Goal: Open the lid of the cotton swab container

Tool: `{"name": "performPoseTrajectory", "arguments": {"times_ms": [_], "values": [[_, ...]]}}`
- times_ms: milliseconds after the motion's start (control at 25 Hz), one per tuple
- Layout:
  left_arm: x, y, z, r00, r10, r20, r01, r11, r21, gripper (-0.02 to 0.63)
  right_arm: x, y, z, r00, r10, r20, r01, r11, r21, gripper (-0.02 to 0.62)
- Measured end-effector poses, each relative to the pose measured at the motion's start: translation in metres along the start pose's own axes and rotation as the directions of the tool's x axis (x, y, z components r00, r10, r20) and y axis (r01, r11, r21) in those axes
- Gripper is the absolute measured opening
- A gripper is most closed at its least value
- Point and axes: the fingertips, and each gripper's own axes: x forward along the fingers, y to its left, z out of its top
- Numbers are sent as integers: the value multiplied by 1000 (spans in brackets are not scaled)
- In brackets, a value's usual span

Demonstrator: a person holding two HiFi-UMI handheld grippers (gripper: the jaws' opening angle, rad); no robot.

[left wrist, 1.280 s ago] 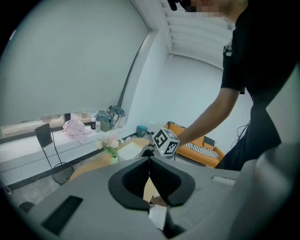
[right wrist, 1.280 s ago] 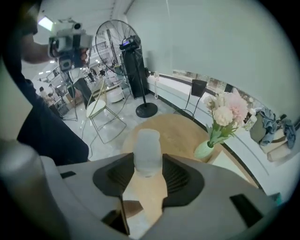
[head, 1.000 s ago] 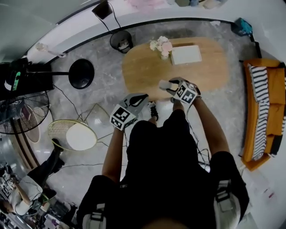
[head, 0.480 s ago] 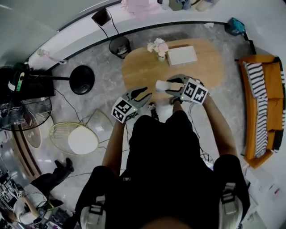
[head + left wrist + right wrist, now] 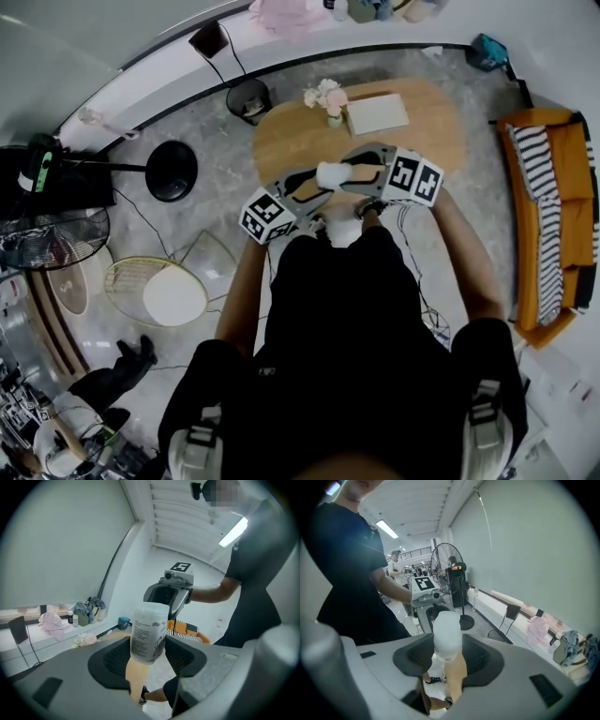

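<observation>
The cotton swab container point(image 5: 329, 174) is a small translucent white jar with a printed label, held in the air over the near edge of the wooden table point(image 5: 281, 141). My right gripper point(image 5: 354, 172) is shut on one end of it; in the right gripper view the container point(image 5: 447, 632) sits pressed between the dark pads. My left gripper point(image 5: 315, 187) comes from the lower left. Its jaws have just been opening and stand wide, with the container's point(image 5: 149, 632) labelled end between them and not pressed. The lid's state is not clear.
On the table stand a small vase of flowers point(image 5: 325, 97) and a white box point(image 5: 378, 114). An orange sofa point(image 5: 553, 216) is at the right, and a fan point(image 5: 47, 234), a black round stand base point(image 5: 171, 171) and a bin point(image 5: 246, 97) at the left.
The right gripper has risen with the container. The left gripper has moved up and right to the container, and its jaws have gone from shut to wide apart.
</observation>
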Motion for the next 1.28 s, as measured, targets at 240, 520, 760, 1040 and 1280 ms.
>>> {"name": "performPoseTrajectory", "arguments": {"times_ms": [240,520,760,1040,1280], "values": [[7,-14,14,997,-72,22,71,997,19,224,-13,7,7,999,37,17,-37,999,4,176],[7,-29,20,986,-168,15,168,985,43,227,-19,19,16,995,79,56,-80,997,14,175],[7,-39,24,975,-222,18,222,974,36,227,-16,23,30,988,108,107,-111,993,31,173],[3,-38,28,973,-229,22,227,972,58,224,-16,23,37,984,124,125,-129,991,38,176],[-1,-40,27,969,-246,13,245,967,65,222,-14,26,42,982,106,157,-112,993,31,179]]}}
